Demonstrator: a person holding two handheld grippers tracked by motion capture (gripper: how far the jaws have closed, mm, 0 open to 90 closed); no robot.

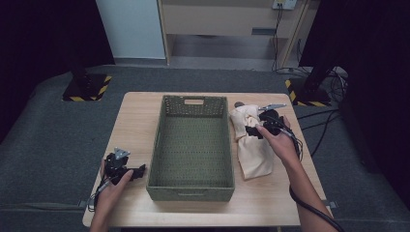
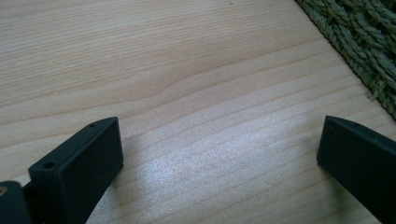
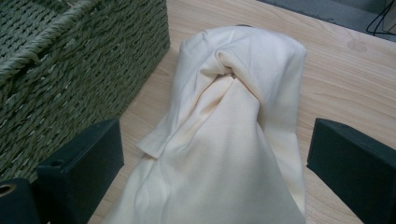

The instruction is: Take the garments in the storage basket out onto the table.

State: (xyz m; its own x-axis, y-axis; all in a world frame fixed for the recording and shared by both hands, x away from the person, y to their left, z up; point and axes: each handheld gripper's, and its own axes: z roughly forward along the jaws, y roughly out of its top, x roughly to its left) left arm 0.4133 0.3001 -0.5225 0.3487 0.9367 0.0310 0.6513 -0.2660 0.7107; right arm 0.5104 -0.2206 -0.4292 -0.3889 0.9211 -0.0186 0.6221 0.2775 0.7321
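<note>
grey carpet all round and a pale wooden bench (image 1: 135, 116) in the middle of it, carrying a green woven basket (image 1: 192, 186) dead centre with nothing inside. on the left, the left tongs (image 1: 141, 170) sit low over bare wood just beside the basket's near left corner, a hand (image 1: 115, 186) wrapped around them; the left gripper view has both black jaws spread wide over wood grain (image 2: 196, 93), nothing between them, with the basket's weave (image 2: 359, 42) at the upper right edge. over on the right, a cream cloth (image 1: 252, 150) lies bunched on the bench just beside the basket's right wall, and the right tongs (image 1: 252, 131) hover at its upper part. in the right gripper view the cloth (image 3: 233, 140) rises in a folded hump between two jaws held well apart, neither one pressing it, basket wall (image 3: 79, 65) to the left.
</note>
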